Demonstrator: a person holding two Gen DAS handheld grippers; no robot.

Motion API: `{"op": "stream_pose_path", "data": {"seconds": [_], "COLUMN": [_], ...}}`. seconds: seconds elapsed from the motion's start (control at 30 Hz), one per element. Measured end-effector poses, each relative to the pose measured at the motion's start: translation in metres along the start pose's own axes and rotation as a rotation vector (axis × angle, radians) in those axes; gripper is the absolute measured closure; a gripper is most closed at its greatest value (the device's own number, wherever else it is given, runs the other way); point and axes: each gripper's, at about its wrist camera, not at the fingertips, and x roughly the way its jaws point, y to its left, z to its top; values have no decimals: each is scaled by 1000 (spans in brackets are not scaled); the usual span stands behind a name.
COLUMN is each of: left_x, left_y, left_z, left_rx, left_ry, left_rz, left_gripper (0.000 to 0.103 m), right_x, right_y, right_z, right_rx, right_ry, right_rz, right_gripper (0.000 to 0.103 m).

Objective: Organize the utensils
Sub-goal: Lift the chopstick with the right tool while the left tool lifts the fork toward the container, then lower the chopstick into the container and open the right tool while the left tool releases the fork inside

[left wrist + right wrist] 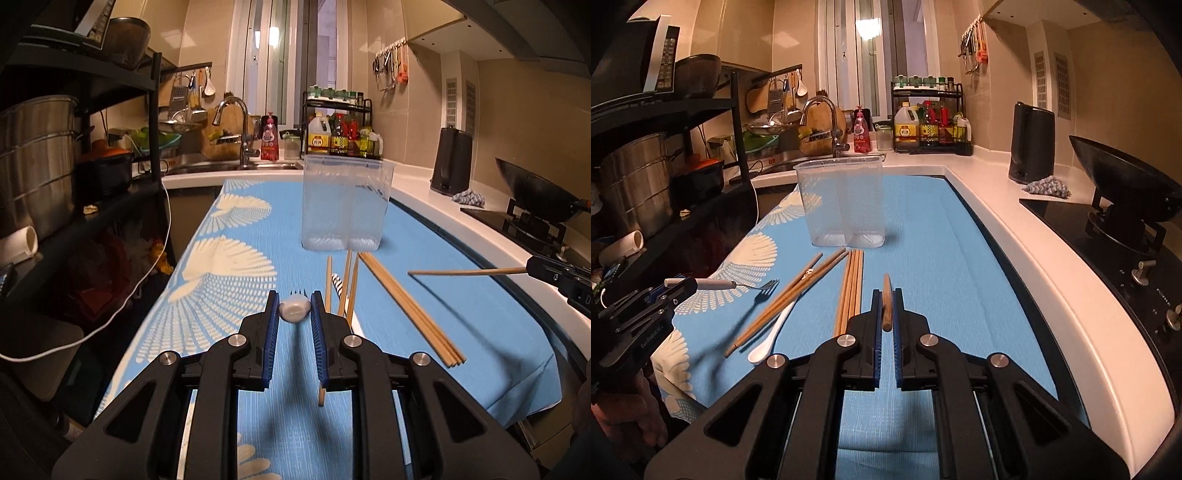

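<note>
Your left claw (294, 309) is clamped on the white handle of a small fork (738, 286), held clear above the desk (461, 302) with its tines pointing ahead. Your right claw (886, 310) is closed on a single wooden chopstick (887, 302), gripped near its thick end, with the rest jutting forward over the blue cloth (942, 258); from the left wrist view that chopstick hangs level above the cloth at the right.

Just beyond the claws, on the cloth, lie a neat bundle of chopsticks (851, 284) set side by side, a looser crossed pair (790, 295) to their left, and a white spoon (772, 332) partly under that pair.

Farther on stands the clear plastic container (844, 203), upright, with a divider down its middle, apart from the chopstick tips. Behind it are the sink's tap (827, 122) and a rack of bottles (931, 122).
</note>
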Motion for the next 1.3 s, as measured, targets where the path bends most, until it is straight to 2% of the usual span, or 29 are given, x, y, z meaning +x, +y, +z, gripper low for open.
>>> {"op": "stream_pose_path", "data": {"seconds": [0.27,0.53,0.9,1.07,1.3], "left_x": [2,19,48,57,74], "left_y": [8,21,19,14,2], "left_z": [49,101,156,204,270], "left_rx": [-18,-42,-34,-28,-24], "left_ry": [-27,2,48,32,-48], "left_rz": [-20,-38,-86,-118,-173], "left_gripper": [86,86,86,86,86], "right_x": [1,17,33,30,33], "right_y": [-3,7,16,21,23], "right_z": [50,108,176,224,288], "right_rx": [-5,-30,-41,-44,-44], "right_ry": [-22,-10,5,-55,-179], "right_rz": [36,80,142,176,163], "right_gripper": [98,98,98,98,98]}}
